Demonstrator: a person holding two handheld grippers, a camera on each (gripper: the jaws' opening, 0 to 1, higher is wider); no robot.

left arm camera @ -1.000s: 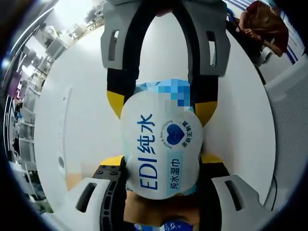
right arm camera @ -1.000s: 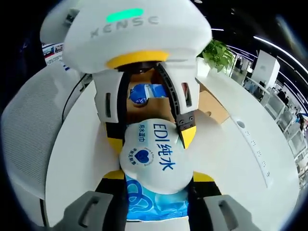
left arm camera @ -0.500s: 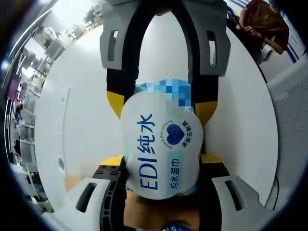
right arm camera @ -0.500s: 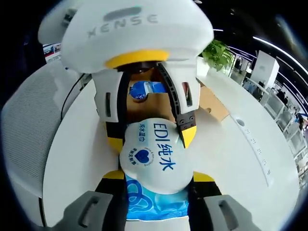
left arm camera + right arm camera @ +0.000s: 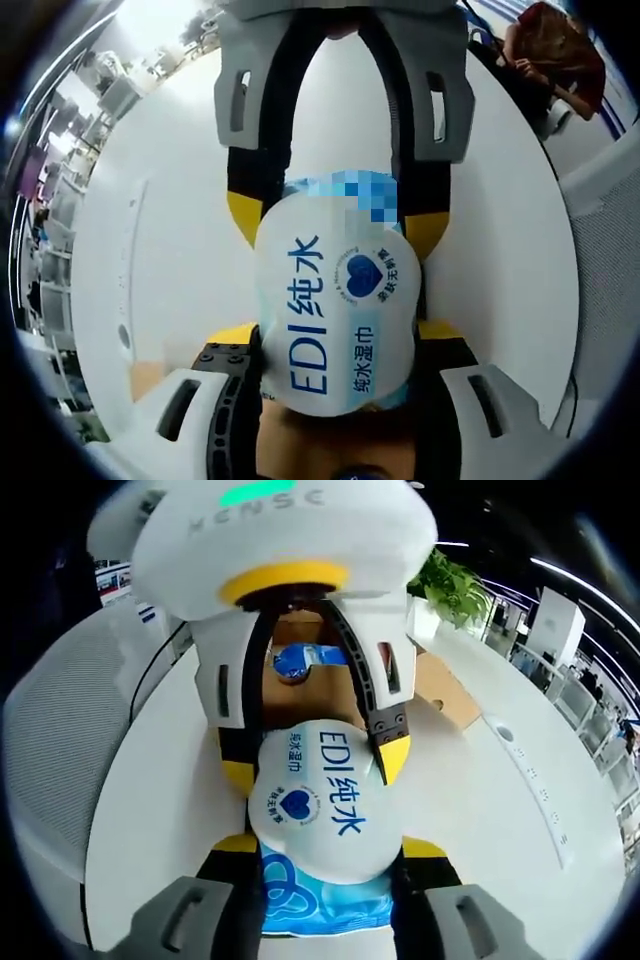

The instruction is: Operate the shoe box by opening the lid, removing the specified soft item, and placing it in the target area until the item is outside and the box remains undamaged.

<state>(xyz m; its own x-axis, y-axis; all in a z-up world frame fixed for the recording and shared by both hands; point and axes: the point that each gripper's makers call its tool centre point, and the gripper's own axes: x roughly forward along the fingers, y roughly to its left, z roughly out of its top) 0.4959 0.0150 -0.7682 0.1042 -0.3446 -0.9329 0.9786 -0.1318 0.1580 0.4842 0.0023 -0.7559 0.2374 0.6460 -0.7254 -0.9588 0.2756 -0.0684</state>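
Note:
A soft pack of wet wipes (image 5: 335, 300), white-faced with blue "EDI" print, hangs over the white table between both grippers. My left gripper (image 5: 335, 335) is shut on its near end, a yellow-tipped jaw on each side. Coming in from the top, my right gripper (image 5: 335, 222) is shut on the pack's blue far end. In the right gripper view, the same pack (image 5: 320, 810) sits in my right gripper (image 5: 330, 845), with the left gripper (image 5: 315, 765) opposite. Behind it stands the open brown shoe box (image 5: 435, 695), and a second blue pack (image 5: 300, 662) lies inside.
The round white table (image 5: 160, 240) spreads beneath. A grey mesh chair (image 5: 60, 770) stands at the left and a green plant (image 5: 455, 590) beyond the box. A person in red (image 5: 555, 50) sits at the table's far side. Brown cardboard (image 5: 330, 445) lies just under the pack.
Both grippers keep the same hold on the pack. The views have drifted slightly, and the blue pack at the bottom edge of the left gripper view has slipped out of sight.

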